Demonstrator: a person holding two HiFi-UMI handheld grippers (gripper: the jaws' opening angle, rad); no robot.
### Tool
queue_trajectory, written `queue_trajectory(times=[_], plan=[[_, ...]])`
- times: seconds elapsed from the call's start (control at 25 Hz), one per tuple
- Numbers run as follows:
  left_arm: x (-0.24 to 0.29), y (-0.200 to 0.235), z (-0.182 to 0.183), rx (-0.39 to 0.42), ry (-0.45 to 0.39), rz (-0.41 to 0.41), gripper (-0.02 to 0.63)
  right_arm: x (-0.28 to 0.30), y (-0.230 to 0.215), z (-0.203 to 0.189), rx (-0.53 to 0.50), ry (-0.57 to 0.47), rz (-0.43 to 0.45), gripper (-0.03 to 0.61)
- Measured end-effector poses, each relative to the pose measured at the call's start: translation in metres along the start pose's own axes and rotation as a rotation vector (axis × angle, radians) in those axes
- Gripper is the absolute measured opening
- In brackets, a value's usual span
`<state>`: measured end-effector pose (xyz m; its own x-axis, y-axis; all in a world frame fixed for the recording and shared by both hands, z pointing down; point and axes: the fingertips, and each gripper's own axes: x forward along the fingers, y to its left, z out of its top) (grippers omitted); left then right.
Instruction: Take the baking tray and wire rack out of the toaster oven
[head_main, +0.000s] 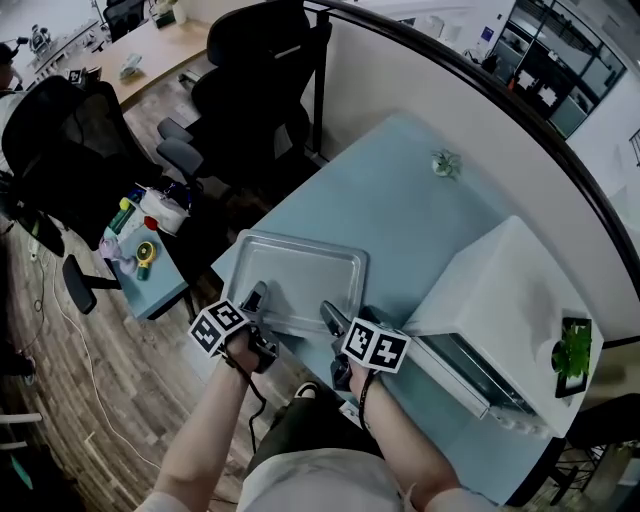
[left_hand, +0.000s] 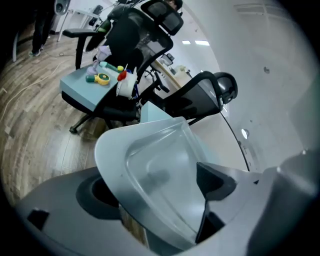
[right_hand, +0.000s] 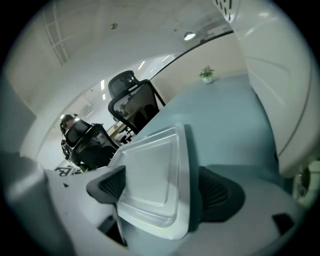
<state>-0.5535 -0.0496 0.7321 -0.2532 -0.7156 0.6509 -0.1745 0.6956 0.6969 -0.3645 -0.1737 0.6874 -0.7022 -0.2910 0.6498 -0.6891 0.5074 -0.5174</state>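
The silver baking tray (head_main: 300, 272) lies flat on the light blue table (head_main: 400, 215), left of the white toaster oven (head_main: 505, 300). My left gripper (head_main: 257, 300) is at the tray's near left edge and my right gripper (head_main: 331, 316) at its near right edge. In the left gripper view the tray (left_hand: 160, 170) passes between the spread jaws of the left gripper (left_hand: 157, 192), which is open. The right gripper (right_hand: 165, 192) is open too, with the tray's rim (right_hand: 150, 180) between its pads and a gap on each side. No wire rack shows in any view.
The oven's dark glass front (head_main: 468, 372) faces me, just right of my right hand. A small plant (head_main: 445, 163) stands at the table's far side. Black office chairs (head_main: 250, 90) and a low side table with toys (head_main: 140, 250) stand left of the table's edge.
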Motion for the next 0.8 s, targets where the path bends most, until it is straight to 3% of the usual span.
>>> queue_trajectory(times=[0.24,0.36,0.6,0.8], plan=[[-0.024,0.013,0.008,0.105,-0.051,0.095,0.468,-0.025,0.003,0.004,-0.009,-0.006,-0.004,0.477],[-0.047,0.009,0.010,0.117,-0.061,0.094,0.468,-0.049,0.013,0.009,-0.011,-0.013,0.030,0.476],[-0.105,-0.040,0.002,0.190,-0.059,0.000,0.465,-0.118,0.038,0.022,0.099,-0.038,0.144,0.474],[-0.145,-0.104,-0.010,0.269,-0.050,-0.134,0.465,-0.179,0.046,0.040,0.128,-0.102,0.188,0.463]])
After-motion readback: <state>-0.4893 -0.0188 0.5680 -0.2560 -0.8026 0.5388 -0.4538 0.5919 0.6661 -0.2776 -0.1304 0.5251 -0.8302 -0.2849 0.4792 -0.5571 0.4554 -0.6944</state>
